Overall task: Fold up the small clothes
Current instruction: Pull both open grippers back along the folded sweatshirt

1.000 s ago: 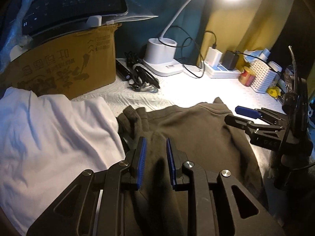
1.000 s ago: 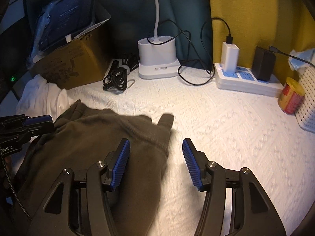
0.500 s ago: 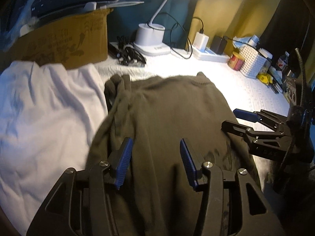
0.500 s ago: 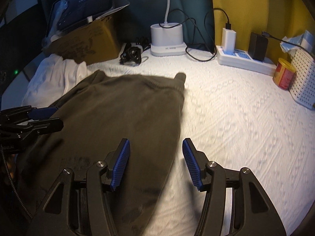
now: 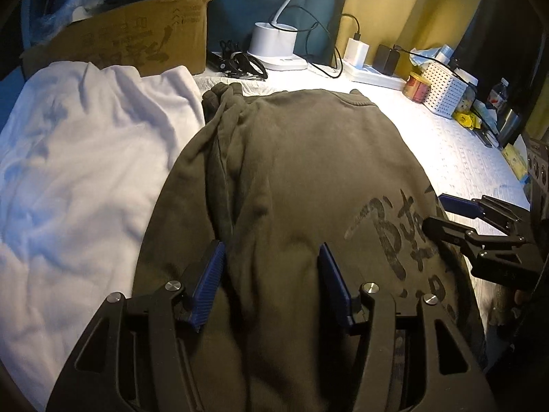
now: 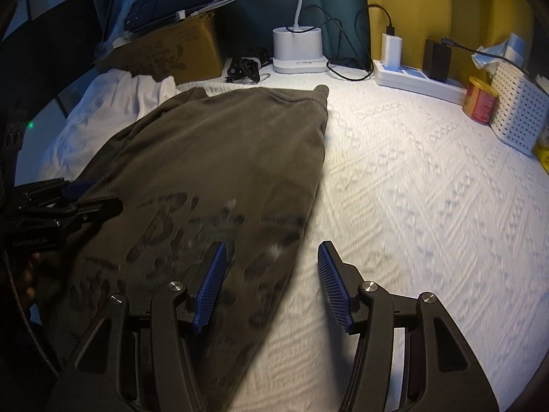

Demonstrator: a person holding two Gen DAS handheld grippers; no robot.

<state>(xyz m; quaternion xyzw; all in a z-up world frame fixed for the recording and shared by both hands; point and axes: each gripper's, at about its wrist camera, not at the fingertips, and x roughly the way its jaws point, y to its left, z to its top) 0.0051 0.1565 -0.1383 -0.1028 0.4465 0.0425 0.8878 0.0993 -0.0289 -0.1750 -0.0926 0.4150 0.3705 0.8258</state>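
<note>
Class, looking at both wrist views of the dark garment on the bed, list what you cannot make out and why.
- Dark garment: near hem hidden by the left tool, left wrist view.
- Printed lettering: motion-blurred, right wrist view.
- White garment: cut off by the frame edge.
- Red can: label too small.

Right tongs, jaws apart, over the olive garment's edge on white bedding.

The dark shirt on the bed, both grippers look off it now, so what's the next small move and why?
Probably bring the right gripper down onto the right edge of the dark shirt and pinch it for a lengthwise fold. The shirt lies spread flat, print up. The right gripper is open over that edge, gripping nothing. The left gripper is opening above the shirt's bunched left side, gripping nothing either.
</note>
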